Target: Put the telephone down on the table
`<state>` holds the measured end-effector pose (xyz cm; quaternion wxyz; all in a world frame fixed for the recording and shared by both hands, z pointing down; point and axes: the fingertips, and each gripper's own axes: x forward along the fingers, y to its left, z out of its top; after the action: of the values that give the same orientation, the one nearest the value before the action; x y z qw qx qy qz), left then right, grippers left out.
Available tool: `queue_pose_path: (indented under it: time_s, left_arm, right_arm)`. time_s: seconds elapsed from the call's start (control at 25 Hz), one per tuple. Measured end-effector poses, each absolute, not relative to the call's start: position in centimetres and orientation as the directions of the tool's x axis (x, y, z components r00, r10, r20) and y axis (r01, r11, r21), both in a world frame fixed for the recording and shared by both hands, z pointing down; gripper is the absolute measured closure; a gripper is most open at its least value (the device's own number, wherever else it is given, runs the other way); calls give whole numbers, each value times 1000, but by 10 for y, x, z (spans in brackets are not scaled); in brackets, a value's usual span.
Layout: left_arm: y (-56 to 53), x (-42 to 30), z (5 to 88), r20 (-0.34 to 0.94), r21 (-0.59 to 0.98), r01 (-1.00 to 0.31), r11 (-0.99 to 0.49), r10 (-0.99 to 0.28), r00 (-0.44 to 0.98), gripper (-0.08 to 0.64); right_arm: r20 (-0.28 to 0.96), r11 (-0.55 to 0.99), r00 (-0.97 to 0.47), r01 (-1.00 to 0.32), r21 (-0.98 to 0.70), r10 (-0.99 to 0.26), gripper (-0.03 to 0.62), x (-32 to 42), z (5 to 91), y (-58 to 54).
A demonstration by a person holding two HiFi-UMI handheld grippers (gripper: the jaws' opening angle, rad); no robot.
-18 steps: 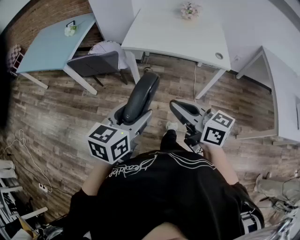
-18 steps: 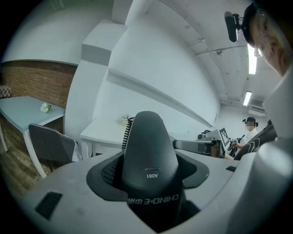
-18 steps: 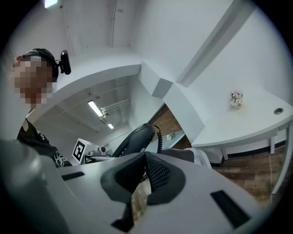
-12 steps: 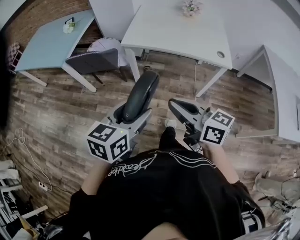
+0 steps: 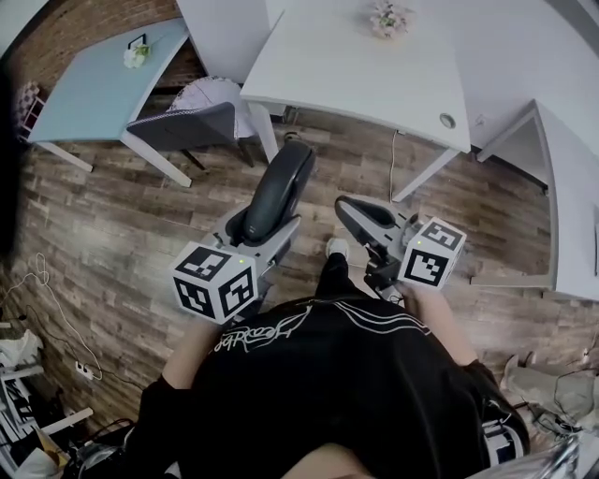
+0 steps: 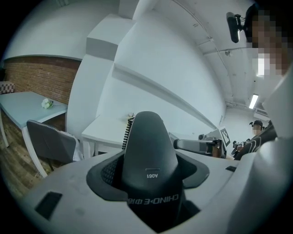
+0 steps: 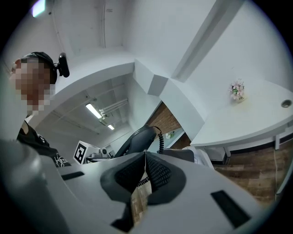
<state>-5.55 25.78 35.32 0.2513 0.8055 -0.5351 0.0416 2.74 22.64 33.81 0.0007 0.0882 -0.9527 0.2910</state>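
**Handset carried in the air; the table has not been reached**

The left gripper point(image 5: 255, 227) is seen clamped on the black telephone handset point(image 6: 149, 160). Its jaws are spread wide by the thick body between them and the pads are pressed against its sides. The handset is held with one end seated in the jaws and the other end angled up and away from the person, and nothing is under it. A coiled cord point(image 6: 127, 132) is seen trailing from its far end; where the cord leads cannot be made out.

The right gripper point(image 7: 145, 155) is held just beside the left. Its jaw tips are brought together and nothing is pinched between them.

Under both grippers only wooden floor point(image 5: 112, 234) is seen. The white table point(image 5: 346, 84) lies ahead, well apart from the handset, and is bare apart from a small flower ornament point(image 5: 387, 19) at its far edge.

The step in hand is judged to be the carry: the handset has been gripped but not yet brought over the tabletop. For the next move the left gripper would have to be taken forward over the near edge and lowered until the handset lies flat on a bare part of the top. Only then should the jaws be released. Care would be called for with the cord, which could drag or catch.
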Motion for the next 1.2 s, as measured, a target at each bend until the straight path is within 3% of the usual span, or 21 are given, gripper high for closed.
queue_pose_path:
  time_s: [1.2]
  left_arm:
    - [-62,-70,389,425,391,-902,-184,-833,354,273]
  right_arm:
    - [104,760,-983,-183,-624,-151,552,32,370,-95]
